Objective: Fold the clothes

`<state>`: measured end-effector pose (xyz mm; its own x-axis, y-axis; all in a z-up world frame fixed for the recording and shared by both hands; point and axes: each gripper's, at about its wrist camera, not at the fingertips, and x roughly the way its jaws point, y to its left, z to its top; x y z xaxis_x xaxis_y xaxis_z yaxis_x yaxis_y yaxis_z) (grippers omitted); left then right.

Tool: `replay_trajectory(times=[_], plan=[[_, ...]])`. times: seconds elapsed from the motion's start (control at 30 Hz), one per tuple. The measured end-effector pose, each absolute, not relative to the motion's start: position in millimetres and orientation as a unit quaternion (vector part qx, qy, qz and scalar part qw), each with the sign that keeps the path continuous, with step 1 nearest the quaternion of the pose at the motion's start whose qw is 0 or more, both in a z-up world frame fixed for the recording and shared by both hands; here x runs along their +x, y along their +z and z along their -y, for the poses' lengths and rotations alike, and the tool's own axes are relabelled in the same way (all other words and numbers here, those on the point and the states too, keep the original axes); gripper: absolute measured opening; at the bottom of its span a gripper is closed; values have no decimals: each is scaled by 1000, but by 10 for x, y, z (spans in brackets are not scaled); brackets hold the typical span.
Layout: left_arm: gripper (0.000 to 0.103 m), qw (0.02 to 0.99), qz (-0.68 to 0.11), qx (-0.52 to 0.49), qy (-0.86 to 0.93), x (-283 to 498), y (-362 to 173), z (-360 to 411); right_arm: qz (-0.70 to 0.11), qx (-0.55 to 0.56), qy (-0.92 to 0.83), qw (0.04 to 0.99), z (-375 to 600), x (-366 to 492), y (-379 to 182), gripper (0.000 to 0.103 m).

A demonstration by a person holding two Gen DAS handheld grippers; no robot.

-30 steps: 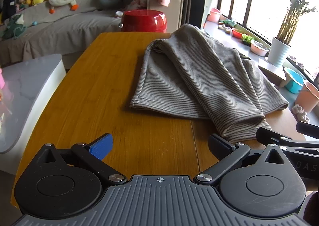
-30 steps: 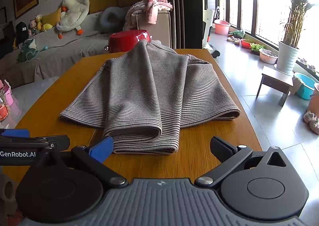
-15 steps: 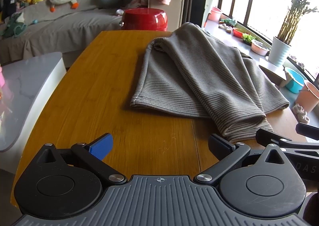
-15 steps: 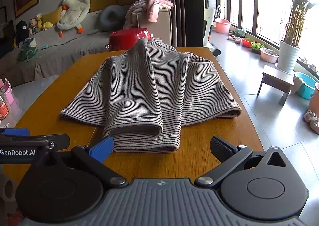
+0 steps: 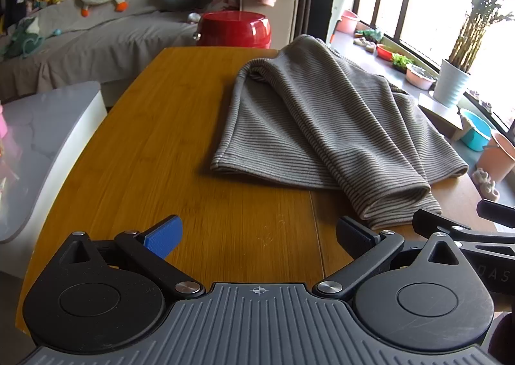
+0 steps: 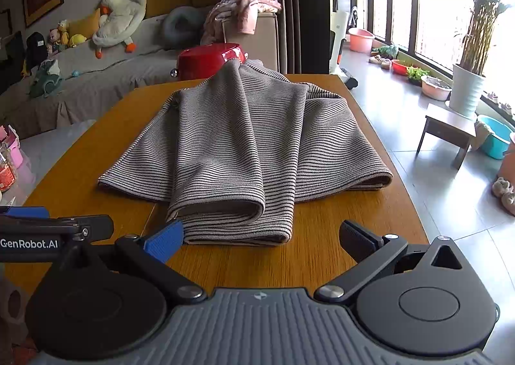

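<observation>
A grey striped garment point(image 5: 322, 127) point(image 6: 244, 146) lies partly folded on the wooden table point(image 5: 167, 152) point(image 6: 322, 255), its sleeves laid over the body toward the near edge. My left gripper point(image 5: 257, 236) hangs open above bare wood, to the left of the garment's near hem. My right gripper point(image 6: 260, 236) is open too, just short of the folded sleeve end, with its blue pad next to the hem. Each gripper shows at the edge of the other's view. Nothing is held.
A red stool point(image 5: 235, 29) stands beyond the table's far end, before a grey sofa point(image 5: 80, 40) with plush toys. A white marble side table point(image 5: 42, 127) sits left. On the right floor are a small stool point(image 6: 447, 130), a potted plant point(image 6: 466, 91) and basins.
Both grippers have eased slightly forward toward the garment. The garment lies as before and both jaws stay open.
</observation>
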<state>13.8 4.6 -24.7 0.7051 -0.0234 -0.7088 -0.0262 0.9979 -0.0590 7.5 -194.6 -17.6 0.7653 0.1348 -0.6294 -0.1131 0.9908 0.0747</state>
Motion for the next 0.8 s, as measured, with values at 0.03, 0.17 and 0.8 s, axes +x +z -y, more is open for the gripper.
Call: replay_trajectory(times=[0.03, 0.17, 0.8], plan=[[103, 923, -384, -32, 1, 138, -248, -47, -336, 16, 66, 939, 1945, 76, -169, 103], [103, 922, -385, -33, 0, 138, -243, -49, -333, 15, 68, 940, 1957, 86, -170, 103], [103, 927, -351, -49, -122, 1316, -291, 30, -304, 220, 91, 923, 2718, 1265, -280, 103]])
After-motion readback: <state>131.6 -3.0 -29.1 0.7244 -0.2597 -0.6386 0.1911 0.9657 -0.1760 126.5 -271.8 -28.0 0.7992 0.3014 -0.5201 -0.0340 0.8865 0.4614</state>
